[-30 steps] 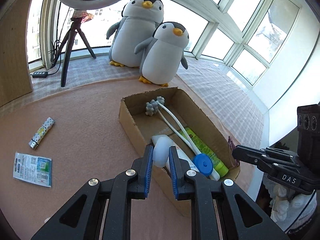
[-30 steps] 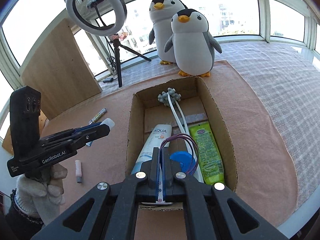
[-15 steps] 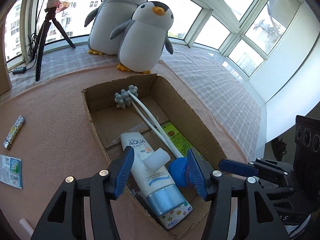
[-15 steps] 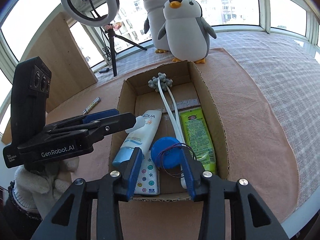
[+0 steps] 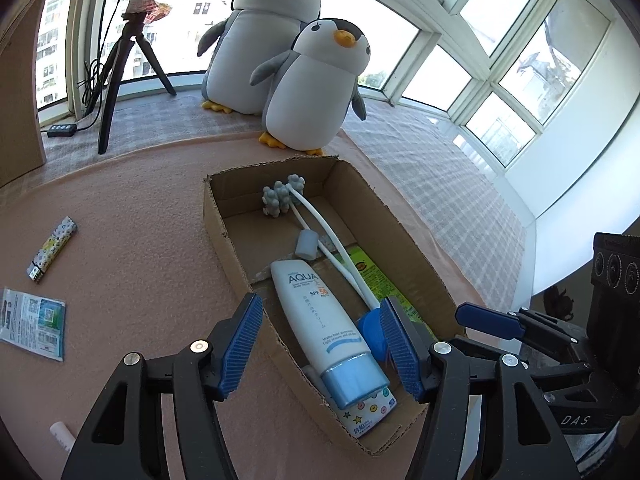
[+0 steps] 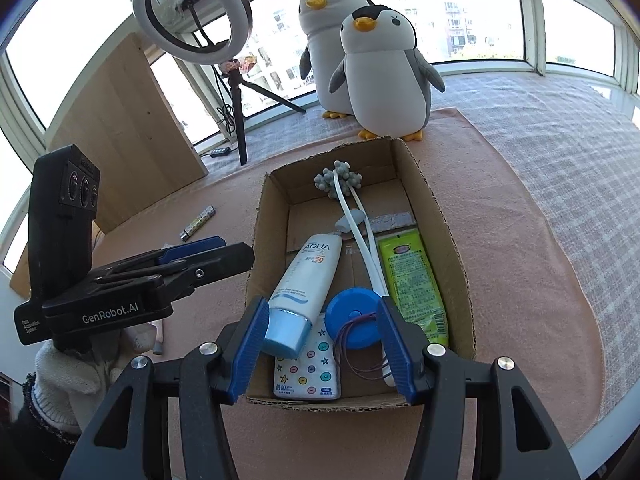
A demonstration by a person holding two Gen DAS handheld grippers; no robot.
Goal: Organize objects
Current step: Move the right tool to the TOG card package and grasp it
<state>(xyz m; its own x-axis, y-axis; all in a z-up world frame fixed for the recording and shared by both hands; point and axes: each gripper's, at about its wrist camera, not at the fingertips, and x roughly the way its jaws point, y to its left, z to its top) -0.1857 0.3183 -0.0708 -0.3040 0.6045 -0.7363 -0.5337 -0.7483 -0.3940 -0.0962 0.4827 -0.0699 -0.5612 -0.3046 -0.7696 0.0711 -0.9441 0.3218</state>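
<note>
left wrist: smooth white tube (image 5: 320,320) lies in corrugated cardboard box (image 5: 384,216).

Quick count: two plush penguins (image 6: 384,76), one cardboard box (image 6: 448,240), one sunscreen tube (image 6: 308,280), one green packet (image 6: 416,284), one blue disc (image 6: 354,312), one lighter (image 5: 52,249), one ring light (image 6: 192,12).
</note>
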